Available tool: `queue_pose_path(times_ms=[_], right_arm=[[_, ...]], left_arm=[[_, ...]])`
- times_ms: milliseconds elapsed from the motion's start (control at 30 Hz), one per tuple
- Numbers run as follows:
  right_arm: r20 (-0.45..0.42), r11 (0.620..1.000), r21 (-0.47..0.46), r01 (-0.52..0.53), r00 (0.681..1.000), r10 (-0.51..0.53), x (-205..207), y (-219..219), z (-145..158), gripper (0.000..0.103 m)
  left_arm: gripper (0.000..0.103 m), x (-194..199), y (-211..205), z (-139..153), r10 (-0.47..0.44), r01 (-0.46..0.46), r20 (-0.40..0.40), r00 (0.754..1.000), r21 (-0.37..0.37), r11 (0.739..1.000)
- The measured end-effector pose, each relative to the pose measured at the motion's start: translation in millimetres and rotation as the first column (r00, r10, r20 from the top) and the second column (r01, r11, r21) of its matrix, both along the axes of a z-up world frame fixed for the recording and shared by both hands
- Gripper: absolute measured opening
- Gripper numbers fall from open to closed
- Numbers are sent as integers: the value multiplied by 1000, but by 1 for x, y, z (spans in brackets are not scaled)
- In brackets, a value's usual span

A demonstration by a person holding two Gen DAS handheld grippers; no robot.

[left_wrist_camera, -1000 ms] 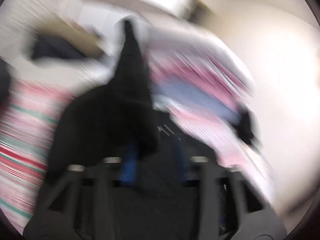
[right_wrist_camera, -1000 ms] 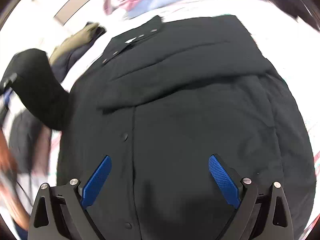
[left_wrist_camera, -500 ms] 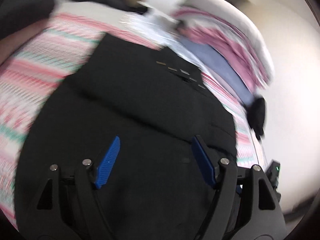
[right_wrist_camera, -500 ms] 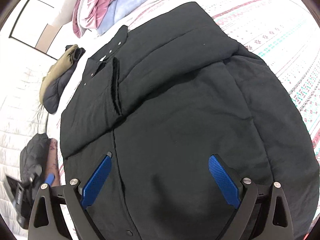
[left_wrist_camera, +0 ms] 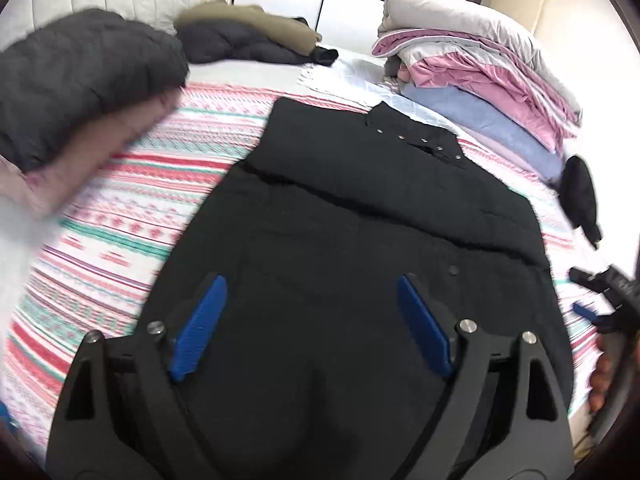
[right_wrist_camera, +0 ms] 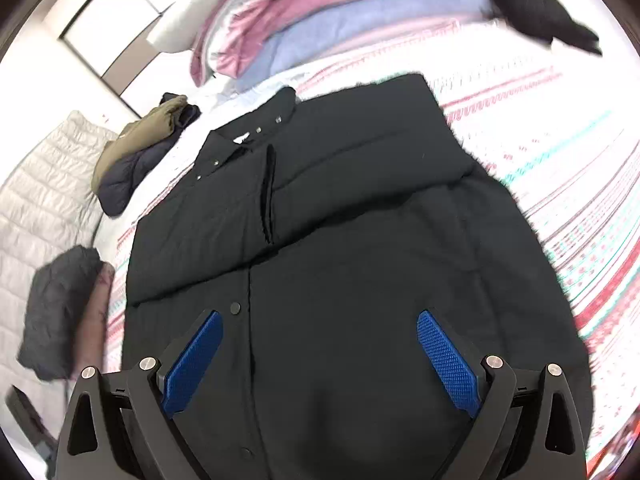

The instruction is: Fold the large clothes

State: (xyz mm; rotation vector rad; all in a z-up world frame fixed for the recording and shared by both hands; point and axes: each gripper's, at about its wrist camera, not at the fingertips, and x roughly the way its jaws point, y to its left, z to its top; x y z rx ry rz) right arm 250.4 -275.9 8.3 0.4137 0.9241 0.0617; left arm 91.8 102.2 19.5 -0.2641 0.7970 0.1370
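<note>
Left wrist view
- Coat: the black coat [left_wrist_camera: 360,264] lies flat on the striped bedspread [left_wrist_camera: 132,216], sleeves folded across the chest.
- Long axis: it runs from the hem under the camera up to the snap collar [left_wrist_camera: 416,140] at the far end.
- Left tongs [left_wrist_camera: 312,320]: the jaws are opening, nothing between the blue pads; they hang over the lower half of the coat, not touching it.
- Right tongs [left_wrist_camera: 600,300]: only an edge shows at the far right, off the coat's right side; their state cannot be told here.

Right wrist view
- Coat [right_wrist_camera: 340,260]: the same lie, hem nearest, collar [right_wrist_camera: 248,140] far and to the upper left; the snap line runs down between the pads.
- Right tongs [right_wrist_camera: 320,356]: spread wide and empty, hovering above the hem end.
- Nearer hand: judging from both views, both tongs sit over the hem end, so a hem-to-collar fold along the long axis looks the likely next move.
- Neighbours: folded bedding [right_wrist_camera: 320,32] and an olive jacket [right_wrist_camera: 140,148] lie beyond the collar, apart from the coat.
</note>
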Motion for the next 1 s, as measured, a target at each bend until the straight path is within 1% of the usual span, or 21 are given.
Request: queue_pose_path(times_ms=[133, 267, 400, 500, 567, 667, 733, 800, 833, 867, 900, 933, 967, 1000], right_arm=[[39, 998, -61, -10, 999, 13, -18, -4, 10, 99], [68, 993, -111, -31, 997, 39, -39, -3, 16, 99], [111, 970, -228, -86, 987, 114, -65, 15, 23, 99], [127, 950, -283, -133, 976, 175, -87, 28, 19, 99], [125, 937, -304, -172, 968, 218, -106, 38, 15, 99], [141, 921, -327, -211, 953, 268, -135, 46, 10, 99], [165, 909, -364, -202, 947, 276, -155, 46, 7, 99], [201, 902, -400, -162, 945, 259, -177, 32, 3, 99], [208, 906, -399, -145, 947, 243, -184, 26, 1, 99], [212, 917, -382, -116, 955, 209, -191, 11, -4, 99], [206, 933, -349, -91, 963, 171, -197, -6, -12, 99], [191, 947, -313, -71, 972, 136, -201, -21, -18, 99], [167, 963, -266, -43, 982, 90, -203, -37, -25, 99], [147, 983, -181, 6, 989, 21, -204, -58, -29, 99]], left_arm=[[87, -15, 6, 4, 9, -9, 7, 1000, 46, 999], [88, -36, 4, 11, -10, 7, 18, 1000, 120, 993], [89, -60, 8, 12, -2, -2, 22, 1000, 153, 988], [89, -77, 11, 8, 18, -19, 10, 1000, 173, 985], [89, -88, 11, 3, 25, -24, -6, 1000, 178, 984], [89, -106, 11, -1, 0, 3, -16, 1000, 158, 987], [89, -118, 17, -5, -12, 14, -17, 1000, 149, 989], [89, -128, 29, -9, 11, -9, -14, 1000, 141, 990], [89, -134, 41, -12, 29, -29, -4, 1000, 116, 993], [89, -139, 49, -14, 39, -39, 6, 999, 88, 995], [89, -142, 58, -17, 48, -48, 10, 999, 59, 997], [89, -145, 72, -22, 69, -69, -2, 998, 16, 998], [88, -146, 80, -26, 81, -81, -14, 997, -6, 997], [87, -147, 90, -31, 98, -99, -25, 995, -31, 995]])
